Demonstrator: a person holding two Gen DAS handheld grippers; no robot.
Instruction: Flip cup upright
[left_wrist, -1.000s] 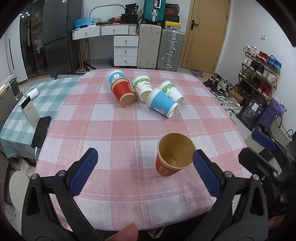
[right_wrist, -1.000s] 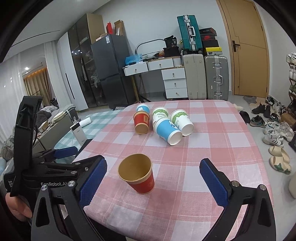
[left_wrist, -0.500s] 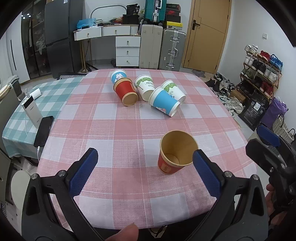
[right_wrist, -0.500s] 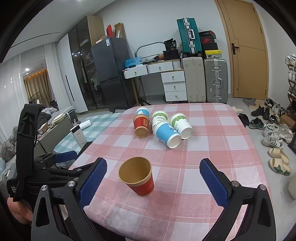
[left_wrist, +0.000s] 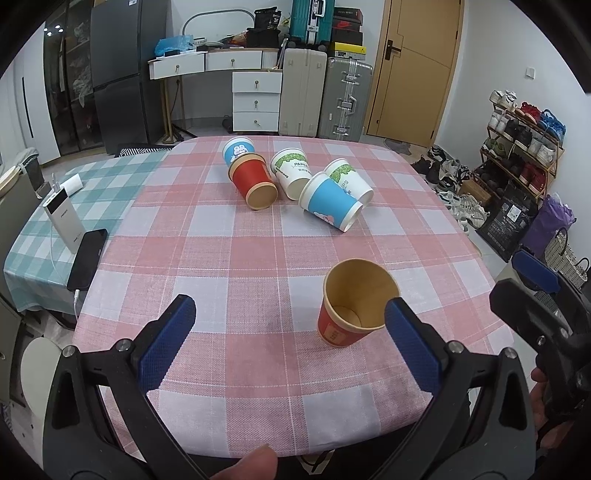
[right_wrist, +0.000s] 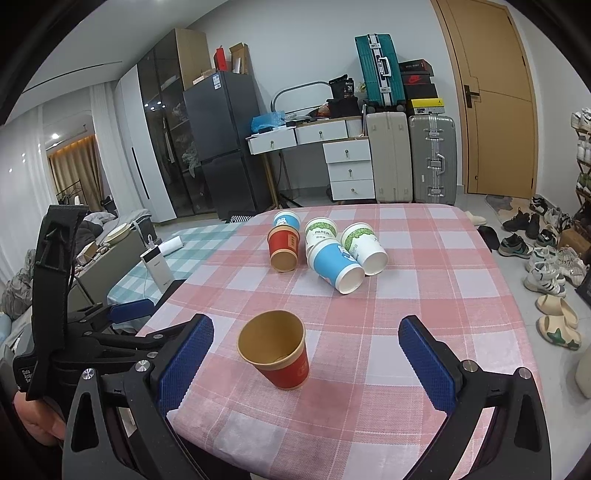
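Note:
A red paper cup (left_wrist: 352, 306) stands upright near the table's front edge; it also shows in the right wrist view (right_wrist: 277, 350). Farther back a red cup (left_wrist: 255, 179), a blue cup (left_wrist: 330, 201) and two white-and-green cups (left_wrist: 293, 171) (left_wrist: 351, 179) lie on their sides, and a small blue cup (left_wrist: 238, 149) sits behind the red one. My left gripper (left_wrist: 290, 347) is open and empty, above the front edge just left of the upright cup. My right gripper (right_wrist: 306, 365) is open and empty, straddling the upright cup from behind without touching it.
The table has a pink checked cloth (left_wrist: 221, 236). A phone (left_wrist: 86, 258) and a white power bank (left_wrist: 62, 218) lie at its left edge on a teal cloth. Suitcases, drawers and a shoe rack (left_wrist: 524, 147) stand beyond the table.
Both grippers have drawn back and risen slightly from the table; the upright red cup stays in place. Both stay open.

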